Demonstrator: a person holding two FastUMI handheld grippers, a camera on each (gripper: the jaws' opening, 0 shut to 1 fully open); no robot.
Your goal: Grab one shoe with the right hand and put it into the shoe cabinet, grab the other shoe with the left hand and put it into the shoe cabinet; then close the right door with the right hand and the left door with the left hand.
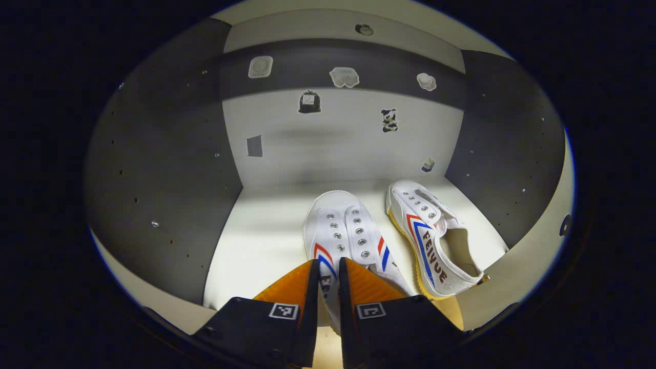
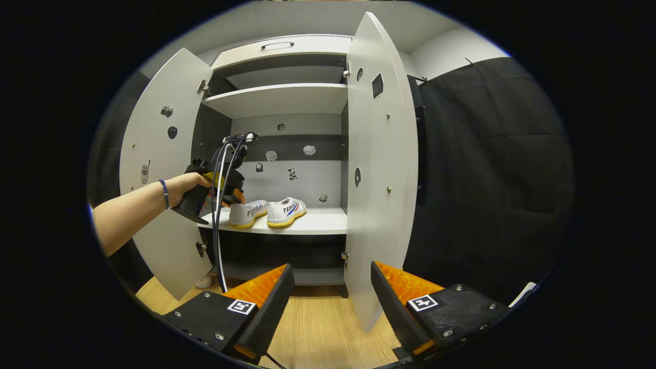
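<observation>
So the left gripper (image 1: 328, 274) is reaching into the shoe cabinet (image 2: 279, 100), and its two orange fingers (image 1: 287, 289) are pinched nearly together on the heel end of the left shoe (image 1: 346, 236), which sits on the white shelf (image 1: 256, 241) with its toe pointing at the back wall. The other shoe (image 1: 430, 241) is already parked just to its right, tipped a bit onto its side, close to the dark right wall of the compartment. There's a good stretch of bare shelf to the left of the held shoe, all the way to the dark left wall. From the right gripper view, a hand (image 2: 187, 184) holds that left gripper at the front edge of the shelf, forearm coming in level from the left, cable hanging down. Both doors stand wide open: the left door (image 2: 154, 174) swung out behind the forearm, the right door (image 2: 382, 169) edge-on and near the right gripper (image 2: 330, 287). That one hangs back over the wood floor (image 2: 318, 328), fingers spread apart, holding nothing.
</observation>
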